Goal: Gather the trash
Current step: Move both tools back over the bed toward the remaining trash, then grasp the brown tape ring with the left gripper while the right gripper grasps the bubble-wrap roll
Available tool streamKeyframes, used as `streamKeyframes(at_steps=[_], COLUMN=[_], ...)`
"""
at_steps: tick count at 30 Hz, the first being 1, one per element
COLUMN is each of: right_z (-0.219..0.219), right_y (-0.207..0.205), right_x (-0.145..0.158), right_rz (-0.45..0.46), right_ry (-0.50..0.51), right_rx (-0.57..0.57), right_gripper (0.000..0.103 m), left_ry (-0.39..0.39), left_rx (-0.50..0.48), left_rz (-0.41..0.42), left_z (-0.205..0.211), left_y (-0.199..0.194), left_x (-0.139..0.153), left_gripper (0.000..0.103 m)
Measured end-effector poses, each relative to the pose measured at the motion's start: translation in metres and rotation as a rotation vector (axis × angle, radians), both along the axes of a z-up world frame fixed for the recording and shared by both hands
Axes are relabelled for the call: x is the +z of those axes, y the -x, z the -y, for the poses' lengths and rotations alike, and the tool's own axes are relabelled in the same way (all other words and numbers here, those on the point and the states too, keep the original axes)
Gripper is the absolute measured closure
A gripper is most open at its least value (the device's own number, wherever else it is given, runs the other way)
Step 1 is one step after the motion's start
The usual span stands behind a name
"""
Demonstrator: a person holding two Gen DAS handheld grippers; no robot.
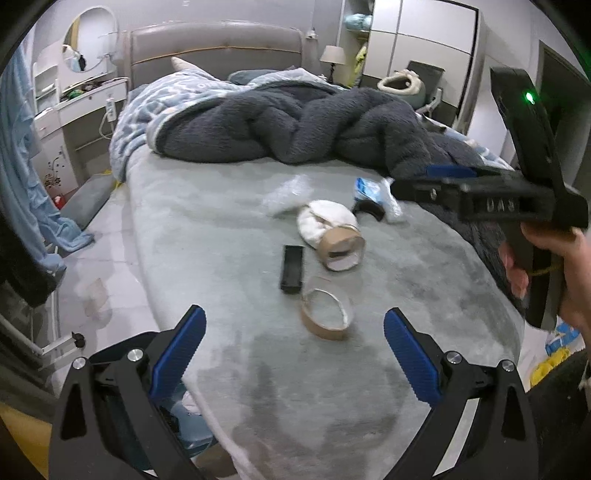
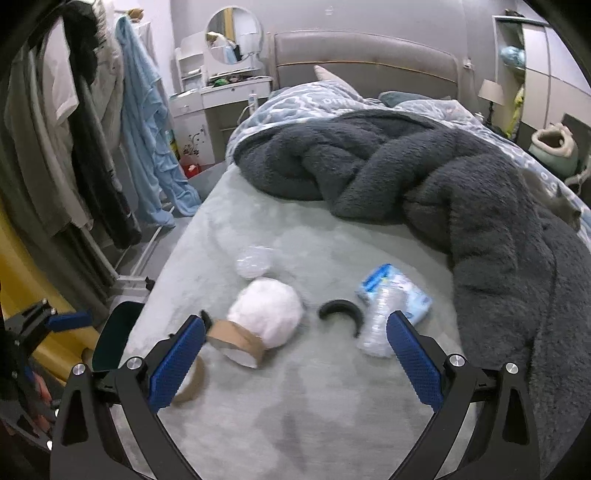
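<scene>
My left wrist cam sits low over the foot of the bed (image 1: 229, 229), looking fwd along its fingers toward the headboard (image 1: 218, 48); floor at left, right-hand unit (image 1: 491, 199) crossing its right side. My right wrist cam looks the same way, closer in and a bit further right, clothes rack (image 2: 74, 129) at left. Both share the litter patch mid-bed, e.g. the tape roll (image 1: 341, 247) (image 2: 238, 341), plus the dark blanket (image 1: 314, 125) (image 2: 406, 177) and round mirror (image 1: 88, 38) (image 2: 233, 35).
</scene>
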State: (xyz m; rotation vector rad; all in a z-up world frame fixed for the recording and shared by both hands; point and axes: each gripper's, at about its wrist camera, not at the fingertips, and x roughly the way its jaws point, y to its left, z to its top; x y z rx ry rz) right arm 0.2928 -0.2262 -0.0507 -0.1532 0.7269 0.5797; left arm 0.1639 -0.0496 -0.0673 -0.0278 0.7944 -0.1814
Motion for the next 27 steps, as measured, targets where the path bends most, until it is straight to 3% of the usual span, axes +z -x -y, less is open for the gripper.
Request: streamKeyframes(at_steps=[8,23,26,27], right_z=[0.034,0.054,0.056,0.056], right_y=[-0.015,-0.039,-0.046,-0.049], right_x=[-0.008,-0.03,-0.032,-0.034], right_rz=[-0.019,-0.036,-0.043,-0.048], right_ry=[-0.027,-0.064,-0.078,-0.079], right_rx=[-0.043,-0.062,-0.073,-0.074], right_gripper=[0.003,0.003,0.013,0.021], left_ry=[-0.019,0.028,0.027,0.026], left_rx=[-0.025,-0.005,-0.006,-0.007], left_rz=[-0.023,-0.093,-0.103,-0.107], left_z=[0.019,0.031,0.034,0.035], left_y=[-0.008,-0.038,-0.042,-0.043], left_x=[-0.013,-0.041,-0.045,-0.047], left_gripper=[0.014,0.031,0.035,0.038])
